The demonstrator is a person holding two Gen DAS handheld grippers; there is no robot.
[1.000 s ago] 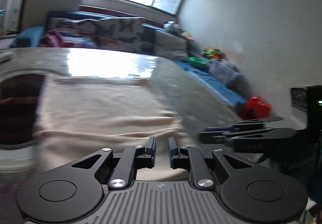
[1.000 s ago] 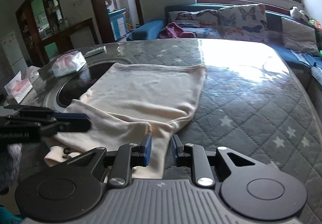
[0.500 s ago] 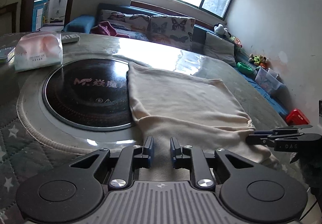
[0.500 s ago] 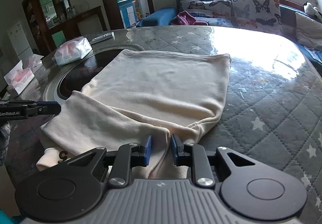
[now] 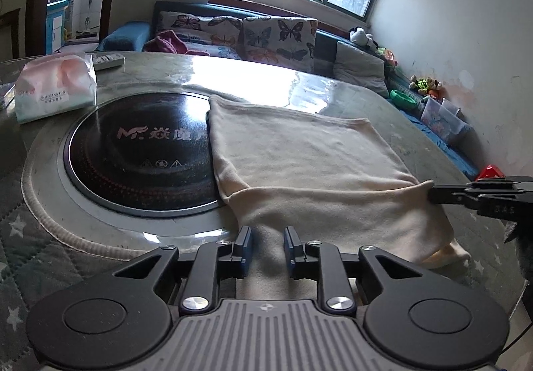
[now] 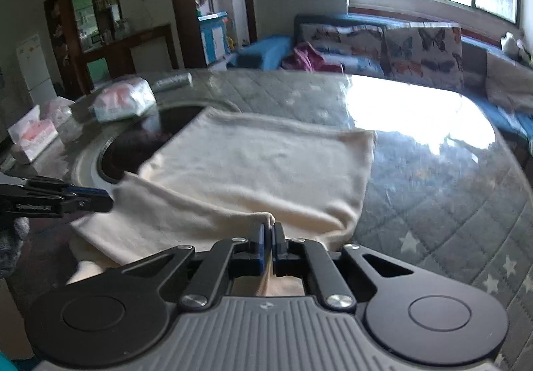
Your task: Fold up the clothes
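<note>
A cream garment (image 5: pixel 306 164) lies flat on the round table, its left edge over the black induction plate (image 5: pixel 140 154); it also shows in the right wrist view (image 6: pixel 253 167). My left gripper (image 5: pixel 266 247) is open, with the garment's near folded edge lying between its fingers. My right gripper (image 6: pixel 269 237) is shut on a pinch of the garment's near edge; it also shows from the side in the left wrist view (image 5: pixel 433 192), at the garment's right corner. The left gripper appears at the left of the right wrist view (image 6: pixel 106 201).
A tissue pack (image 5: pixel 55 87) and a remote (image 5: pixel 106 59) sit on the far left of the quilted table cover (image 6: pixel 449 204). More tissue packs (image 6: pixel 33 134) lie at the table's left edge. A sofa with butterfly cushions (image 5: pixel 260 34) stands behind.
My right gripper has closed on the garment's near edge and shifted. The left gripper has swung from right to left to face the induction plate and garment edge, staying open.
</note>
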